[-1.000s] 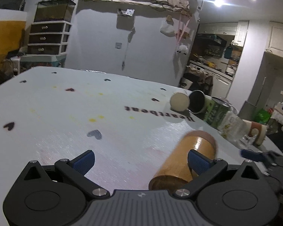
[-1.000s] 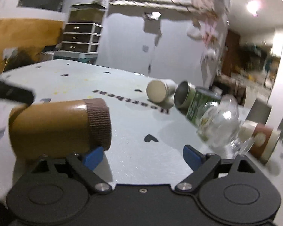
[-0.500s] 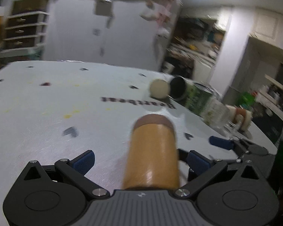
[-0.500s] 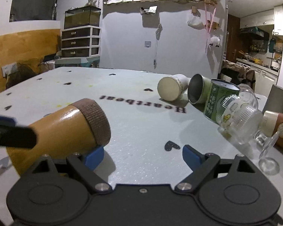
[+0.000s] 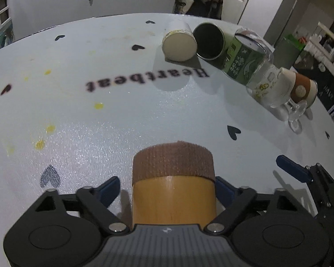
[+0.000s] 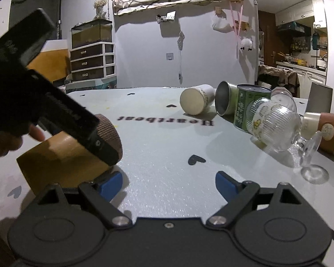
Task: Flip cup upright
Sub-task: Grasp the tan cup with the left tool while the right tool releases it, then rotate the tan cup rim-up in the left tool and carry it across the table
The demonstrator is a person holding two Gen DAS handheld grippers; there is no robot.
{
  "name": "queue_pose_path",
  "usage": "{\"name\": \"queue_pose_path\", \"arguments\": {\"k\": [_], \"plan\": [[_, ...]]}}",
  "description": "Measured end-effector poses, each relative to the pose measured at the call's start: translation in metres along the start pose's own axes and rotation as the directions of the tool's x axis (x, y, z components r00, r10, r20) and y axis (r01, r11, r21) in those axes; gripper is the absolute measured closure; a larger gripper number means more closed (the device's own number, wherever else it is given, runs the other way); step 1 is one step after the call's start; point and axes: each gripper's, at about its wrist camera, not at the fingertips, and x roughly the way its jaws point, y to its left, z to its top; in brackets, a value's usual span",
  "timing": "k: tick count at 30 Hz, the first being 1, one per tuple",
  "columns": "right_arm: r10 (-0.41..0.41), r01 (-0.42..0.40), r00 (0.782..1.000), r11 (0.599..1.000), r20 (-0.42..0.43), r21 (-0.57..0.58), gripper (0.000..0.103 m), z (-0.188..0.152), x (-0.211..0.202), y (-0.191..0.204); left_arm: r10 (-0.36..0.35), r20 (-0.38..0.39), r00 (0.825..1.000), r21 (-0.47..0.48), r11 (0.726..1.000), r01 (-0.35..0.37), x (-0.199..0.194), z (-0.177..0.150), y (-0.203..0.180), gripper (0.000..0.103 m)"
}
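The cup is a tan wooden-looking cylinder with a brown fabric band at one end. In the left wrist view the cup [image 5: 173,189] lies between my left gripper's [image 5: 167,189] blue fingers, band end pointing away. The right finger touches it; a small gap shows at the left finger. The right wrist view shows the cup [image 6: 62,158] on its side on the white table [image 6: 167,155], with the left gripper's black body over it. My right gripper [image 6: 169,182] is open and empty, its left fingertip beside the cup.
Along the table's right side lie a white cup [image 5: 178,44], a dark metal tin [image 5: 209,42], a green can [image 5: 240,62], a clear stemmed glass [image 5: 271,89] and a brown-banded cup [image 5: 302,89], all tipped. "Heartbeat" lettering [image 5: 144,80] marks the middle.
My left gripper has swung around the cup and tilted downward, so the cup now sits centred between its fingers, which have narrowed. The right gripper stayed nearly still.
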Motion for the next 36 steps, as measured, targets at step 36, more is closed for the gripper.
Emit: {"name": "queue_pose_path", "arguments": {"k": [36], "plan": [[0.035,-0.035,0.995,0.999,0.096,-0.005,0.014,-0.001,-0.036,0.009,0.461,0.326,0.825,-0.328,0.874,-0.358,-0.122,-0.034,0.127,0.031]]}}
